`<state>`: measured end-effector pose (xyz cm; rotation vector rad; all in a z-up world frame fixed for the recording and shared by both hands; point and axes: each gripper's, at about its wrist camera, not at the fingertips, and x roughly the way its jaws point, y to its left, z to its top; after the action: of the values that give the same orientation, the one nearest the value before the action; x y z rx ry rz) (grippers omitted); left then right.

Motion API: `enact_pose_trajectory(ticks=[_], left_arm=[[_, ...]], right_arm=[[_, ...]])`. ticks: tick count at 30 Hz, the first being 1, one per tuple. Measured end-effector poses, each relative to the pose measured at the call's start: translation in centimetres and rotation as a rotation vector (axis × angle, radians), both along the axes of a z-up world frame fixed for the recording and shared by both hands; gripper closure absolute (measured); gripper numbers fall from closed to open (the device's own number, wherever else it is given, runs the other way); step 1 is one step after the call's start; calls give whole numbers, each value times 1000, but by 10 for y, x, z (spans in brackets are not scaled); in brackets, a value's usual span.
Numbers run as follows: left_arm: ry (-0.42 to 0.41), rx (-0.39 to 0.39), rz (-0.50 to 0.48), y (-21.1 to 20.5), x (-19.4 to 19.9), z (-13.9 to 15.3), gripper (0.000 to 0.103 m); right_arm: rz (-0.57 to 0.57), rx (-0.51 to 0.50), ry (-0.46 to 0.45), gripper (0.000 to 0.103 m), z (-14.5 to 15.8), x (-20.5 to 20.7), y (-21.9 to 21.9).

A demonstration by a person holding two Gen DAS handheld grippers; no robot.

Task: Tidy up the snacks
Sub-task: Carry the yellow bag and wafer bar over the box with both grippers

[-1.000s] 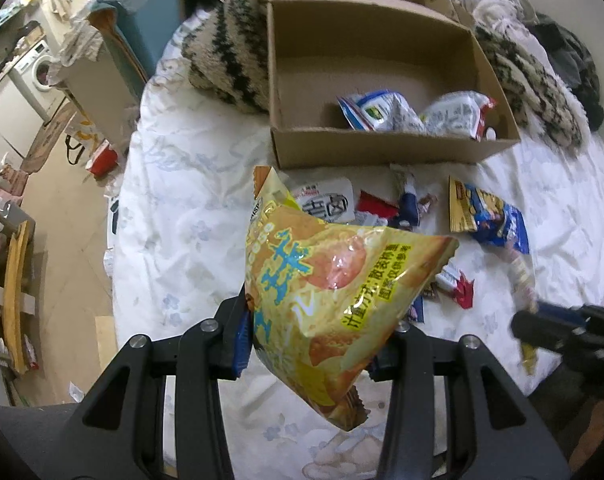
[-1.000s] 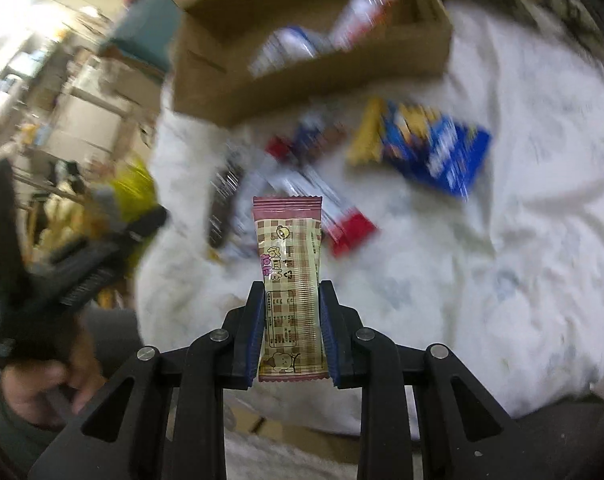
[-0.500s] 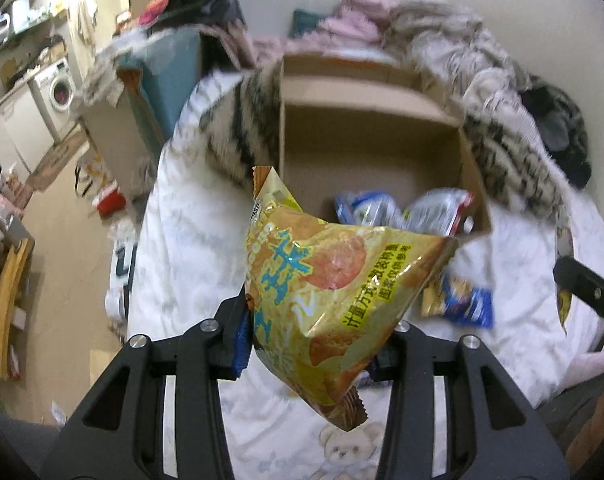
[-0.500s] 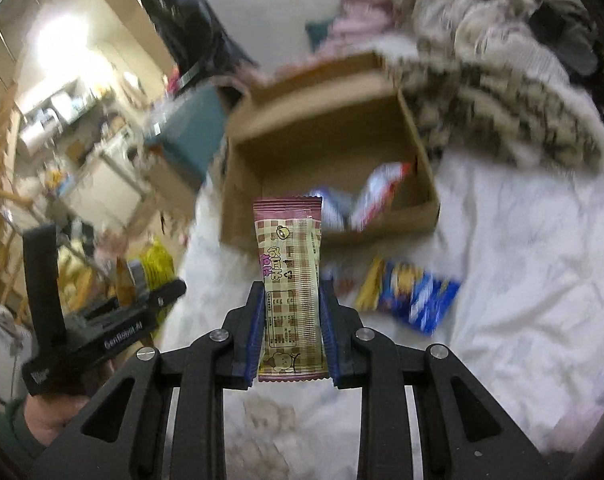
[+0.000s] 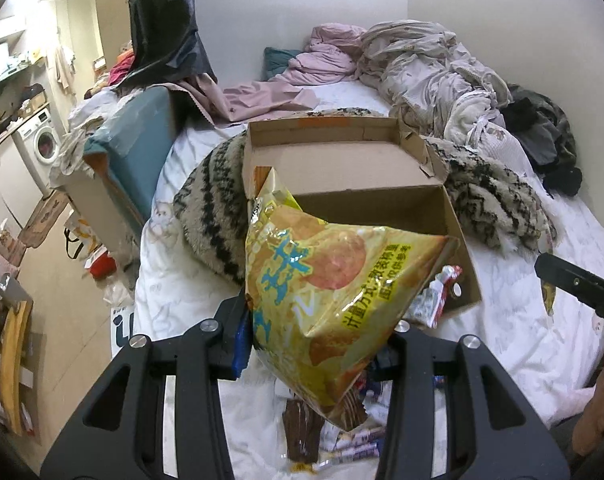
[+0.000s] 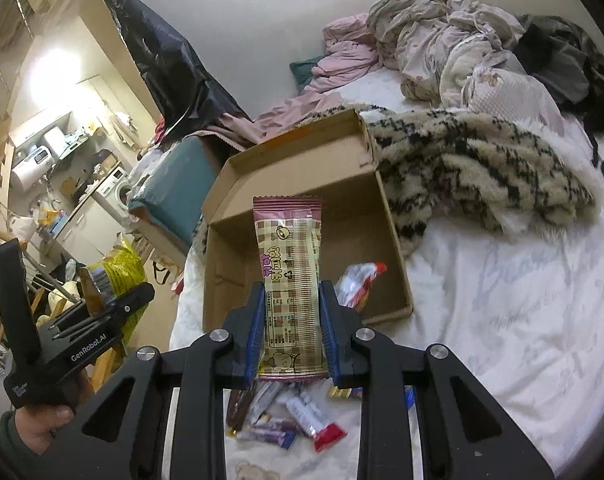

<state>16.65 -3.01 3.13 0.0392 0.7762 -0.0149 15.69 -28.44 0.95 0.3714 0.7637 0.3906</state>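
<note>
My left gripper (image 5: 314,340) is shut on a yellow chip bag (image 5: 334,300), held up in front of the open cardboard box (image 5: 342,160) on the bed. My right gripper (image 6: 292,336) is shut on a pink checked snack bar (image 6: 292,276), held upright before the same box (image 6: 302,184). A white and red packet (image 6: 358,280) lies inside the box. Several small snack packs (image 6: 298,420) lie on the white sheet below the grippers. The left gripper with the yellow bag (image 6: 118,276) shows at the left of the right wrist view.
A striped fuzzy blanket (image 6: 482,168) lies against the box's right and far sides. Crumpled bedding and clothes (image 5: 422,68) pile at the bed's head. A teal-topped box (image 5: 130,148) stands left of the bed; the floor drops off there.
Both grippers have lifted and tilted up from the loose snacks toward the box, each still holding its snack. The box now sits closer and lower in both views.
</note>
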Motion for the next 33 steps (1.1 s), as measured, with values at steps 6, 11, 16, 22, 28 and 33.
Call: enact_pose_trajectory(ticks=[6, 11, 16, 22, 28, 33], left_arm=[[1, 24, -29, -10, 31, -12, 65], [32, 11, -27, -10, 51, -32, 65], [68, 30, -58, -18, 64, -58, 64], [100, 59, -66, -20, 73, -80, 64], [128, 58, -64, -20, 77, -90, 64], [127, 64, -54, -17, 78, -92, 64]], right_arm=[[8, 2, 21, 76, -12, 37, -3], [1, 28, 86, 76, -32, 67, -10], [14, -5, 145, 76, -51, 87, -2], [41, -128, 226, 76, -77, 99, 20], [93, -296, 322, 76, -114, 108, 44], [127, -366, 304, 75, -124, 116, 62]])
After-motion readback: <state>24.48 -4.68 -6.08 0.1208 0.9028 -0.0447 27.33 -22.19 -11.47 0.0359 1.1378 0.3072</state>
